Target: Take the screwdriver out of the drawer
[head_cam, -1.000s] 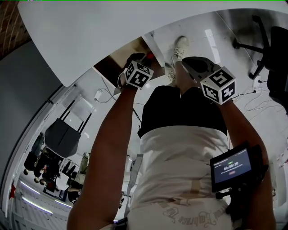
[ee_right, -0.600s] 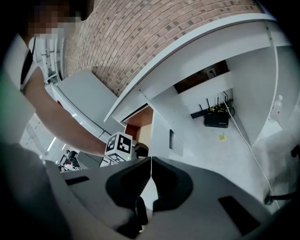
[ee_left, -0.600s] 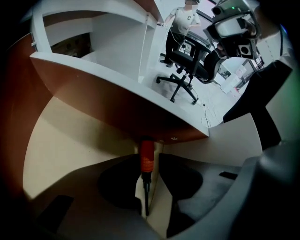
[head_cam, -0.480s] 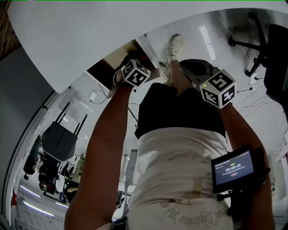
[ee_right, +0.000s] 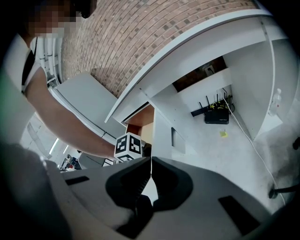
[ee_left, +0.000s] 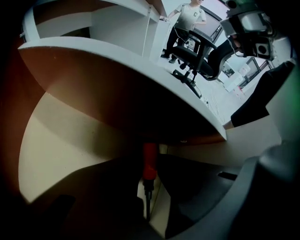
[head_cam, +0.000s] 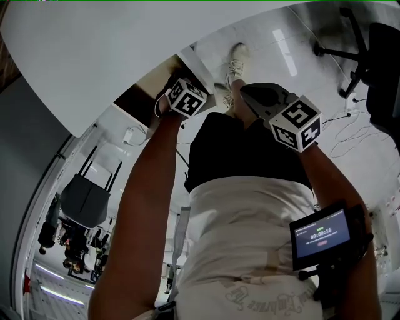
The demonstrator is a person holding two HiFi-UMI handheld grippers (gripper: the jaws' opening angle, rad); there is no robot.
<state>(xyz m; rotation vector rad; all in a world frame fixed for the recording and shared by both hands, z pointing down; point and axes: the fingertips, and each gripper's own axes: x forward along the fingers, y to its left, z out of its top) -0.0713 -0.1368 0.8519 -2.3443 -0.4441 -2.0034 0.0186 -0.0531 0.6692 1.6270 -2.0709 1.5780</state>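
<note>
Red-handled screwdriver [ee_left: 149, 161] lies between downward-pointing left gripper's [ee_left: 151, 176] spread jaws, just closing.

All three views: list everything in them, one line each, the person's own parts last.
desk: one, white, curved top above the drawer
drawer: one, brown inside, open under the desk
screwdriver: one, red handle, lying in the drawer
black office chair: one, black, floor at head view's upper right
grey chair: one, grey, floor at head view's left
router: one, black, below the desk
brick wall: one, reddish-brown, behind the desk
bystander: one, white top, standing far off
screen: one, black, on the right forearm
shoe: one plainly seen, white, on the floor
left gripper: one, dark, in the drawer; jaws just closing, screwdriver between them, contact too dark to judge
right gripper: one, dark, held aside, jaws together, empty
</note>
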